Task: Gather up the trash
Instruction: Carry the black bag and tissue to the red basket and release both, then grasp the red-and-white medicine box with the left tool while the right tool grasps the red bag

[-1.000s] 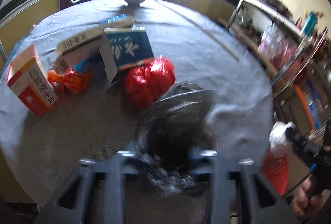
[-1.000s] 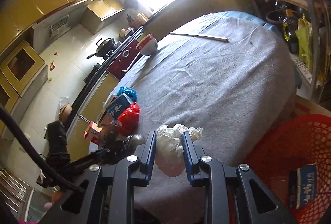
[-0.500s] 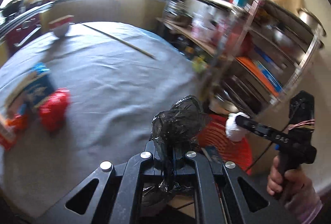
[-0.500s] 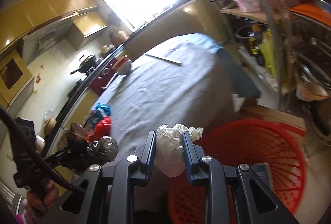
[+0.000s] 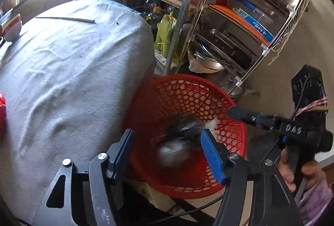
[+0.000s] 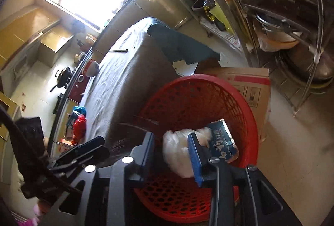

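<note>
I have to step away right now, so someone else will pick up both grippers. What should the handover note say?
Left gripper: jaws have just been opening, nothing pressed between them; the dark plastic bag is blurred, dropping into the red basket.
Right gripper: jaws just opening, white crumpled bag loose between them over the basket.
Done: blue packet already in the basket.
Left: red bag and boxes on the table.
</note>
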Available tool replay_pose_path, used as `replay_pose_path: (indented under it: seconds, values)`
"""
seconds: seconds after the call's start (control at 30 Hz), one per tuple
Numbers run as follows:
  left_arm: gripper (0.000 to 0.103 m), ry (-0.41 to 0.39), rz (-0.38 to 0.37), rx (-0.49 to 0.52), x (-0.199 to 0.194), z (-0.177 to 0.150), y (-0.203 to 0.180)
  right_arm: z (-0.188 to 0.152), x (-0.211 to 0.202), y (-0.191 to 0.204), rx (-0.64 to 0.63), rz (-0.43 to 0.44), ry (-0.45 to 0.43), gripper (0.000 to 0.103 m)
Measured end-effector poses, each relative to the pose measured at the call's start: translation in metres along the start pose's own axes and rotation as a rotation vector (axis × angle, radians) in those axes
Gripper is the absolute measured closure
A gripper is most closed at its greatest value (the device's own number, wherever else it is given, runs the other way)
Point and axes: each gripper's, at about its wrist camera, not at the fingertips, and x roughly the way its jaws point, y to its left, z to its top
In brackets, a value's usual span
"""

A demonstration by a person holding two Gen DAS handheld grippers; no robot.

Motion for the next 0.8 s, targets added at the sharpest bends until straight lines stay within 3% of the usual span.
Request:
replay_pose_path:
  seconds: [0.07,0.33,0.67,0.8]
  values:
    - [0.036,-0.017,0.017,-0.012,-0.009,-0.001,0.008,0.001,-0.003,0.001,-0.008,0.003,-0.021,0.041]
    - [0.034,-0.116,0.140,-0.133,-0.063,-0.022,0.060,0.006,-0.006,0.039,-0.093,0.086,-0.094,0.040]
    - [0.032,-0.257,0.450,-0.343,-0.156,-0.081,0.163,0.001,0.034,0.118,-0.223,0.189,-0.015,0.040]
    - [0.027,-0.304,0.559,-0.455,-0.188,-0.103,0.215,-0.006,0.052,0.147,-0.273,0.213,0.031,0.040]
